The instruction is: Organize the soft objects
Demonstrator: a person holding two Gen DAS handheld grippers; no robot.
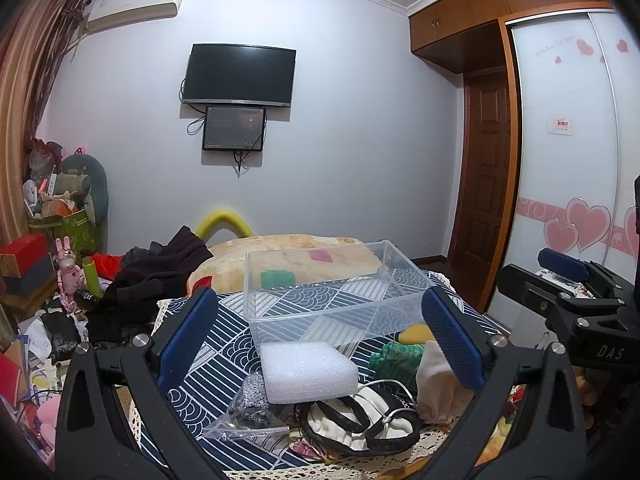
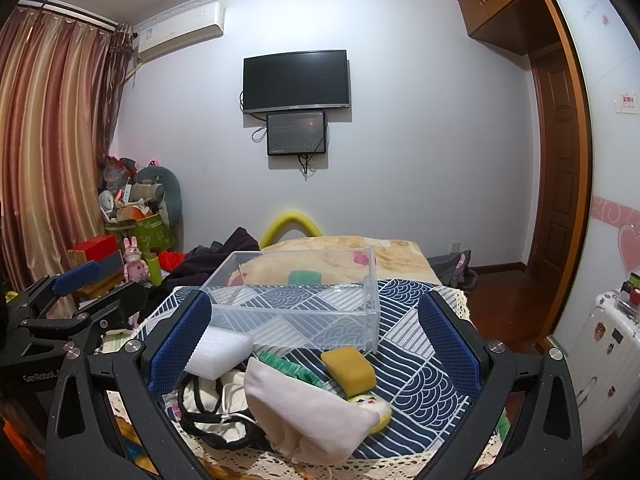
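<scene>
A clear plastic box (image 1: pixel 332 280) (image 2: pixel 296 300) stands empty on a blue-and-white patterned cloth (image 1: pixel 224 364) (image 2: pixel 424 372). In front of it lie a white foam block (image 1: pixel 308 372) (image 2: pixel 218 354), a green knitted piece (image 1: pixel 396 358) (image 2: pixel 288 366), a yellow sponge (image 1: pixel 416 334) (image 2: pixel 348 370), a pale cloth pouch (image 1: pixel 438 388) (image 2: pixel 312 412) and a black-and-white fabric item (image 1: pixel 360 420) (image 2: pixel 212 404). My left gripper (image 1: pixel 320 344) hangs open above the foam block. My right gripper (image 2: pixel 316 348) is open over the pouch and sponge. Neither holds anything.
A small clear bag with a grey object (image 1: pixel 248 408) lies at the cloth's front left. Dark clothes (image 1: pixel 156 276) pile up to the left, beside a cluttered floor. A beige blanket (image 2: pixel 340 256) lies behind the box. A white suitcase (image 2: pixel 600 364) stands at the right.
</scene>
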